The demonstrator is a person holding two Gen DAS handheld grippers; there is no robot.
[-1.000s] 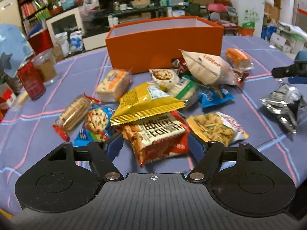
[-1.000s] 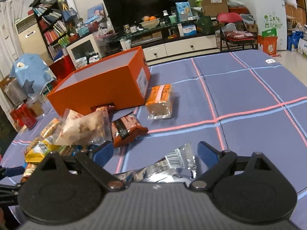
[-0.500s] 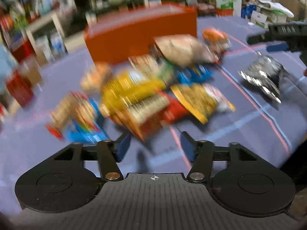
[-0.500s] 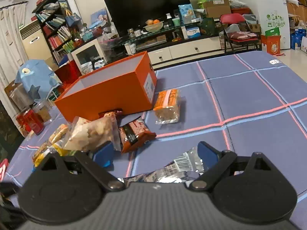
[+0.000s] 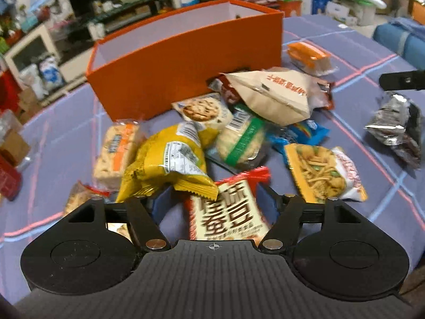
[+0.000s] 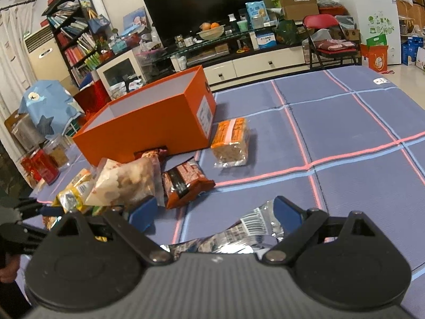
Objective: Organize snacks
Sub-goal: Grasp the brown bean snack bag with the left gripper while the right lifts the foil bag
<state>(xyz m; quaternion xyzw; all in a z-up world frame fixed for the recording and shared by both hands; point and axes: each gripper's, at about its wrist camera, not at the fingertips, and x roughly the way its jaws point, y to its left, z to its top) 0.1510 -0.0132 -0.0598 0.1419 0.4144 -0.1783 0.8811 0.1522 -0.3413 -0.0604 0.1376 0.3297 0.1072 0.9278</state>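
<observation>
Snack pile is lying on the counter (image 5: 332, 53) right in front of the orange box (image 5: 186, 61), which is standing open w/ pale inside walls. Nearest the left gripper (image 5: 212, 199) is the red-and-cream pack (image 5: 228, 212) w/ big dark characters; it's sitting between the blue pads, jaws are opening & pads aren't pressing on it, small gap showing each side. Yellow pack (image 5: 164, 164) is overlapping that pack's top left corner. Behind them: green-striped rice cracker pack (image 5: 241, 141), cookie pack (image 5: 202, 109), beige bag (image 5: 276, 93) leaning toward the box front, blue wrapper (image 5: 305, 133) poking out beneath. Noodle-snack pack (image 5: 324, 172) is lying just right of the gripper, orange-banded cracker bar (image 5: 117, 151) off to the left. Another orange-labelled bar (image 6: 231, 141) is lying beside the box's right end, apart from the pile. Right gripper (image 6: 212, 212) is hovering w/ jaws wide apart over the silver foil pack (image 6: 252, 231), which is lying between the pads, not clamped; contact w/ right pad hard to tell. Brown-orange pack (image 6: 186, 180) is sitting just ahead of it, next to the beige bag. Counter is covered w/ a purple-blue cloth w/ pink & blue lines. Beyond: TV (image 6: 202, 2), bookshelf (image 6: 77, 34), red folding chair (image 6: 329, 34).
</observation>
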